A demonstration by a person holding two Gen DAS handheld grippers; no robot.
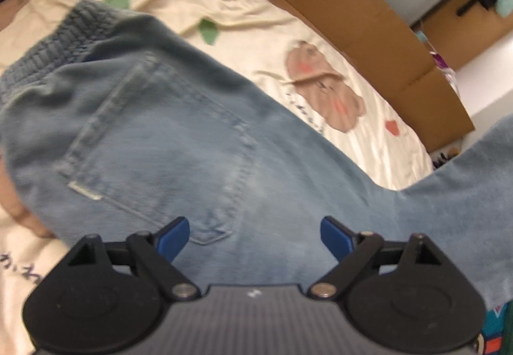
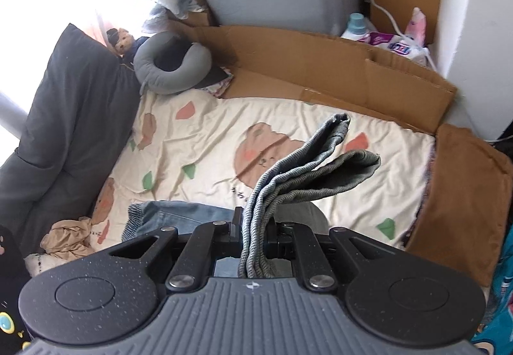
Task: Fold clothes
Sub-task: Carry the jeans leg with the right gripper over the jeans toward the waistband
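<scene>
Jeans [image 1: 166, 130] lay on the bed [image 1: 320, 44], seat and back pocket filling the centre of the left wrist view, elastic waistband at upper left, one leg running off to the right edge. The leg ends [image 2: 307, 172] were lifted: in the right wrist view two hem openings stuck up and away toward the upper right, bunched denim pinched low in the centre. Right gripper [image 2: 256, 227]: fingers closed on the leg fabric. Left gripper [image 1: 255, 236]: blue fingers [image 1: 174, 238] spread apart, holding nothing, hovering just over the seat below the pocket. Long axis ran waistband to hems; waistband lay far from both grippers. Judgement: hems had to travel toward the waistband, the left gripper being nearer to pin the seat. Cardboard [image 2: 320, 66] lined the bed's far side.
</scene>
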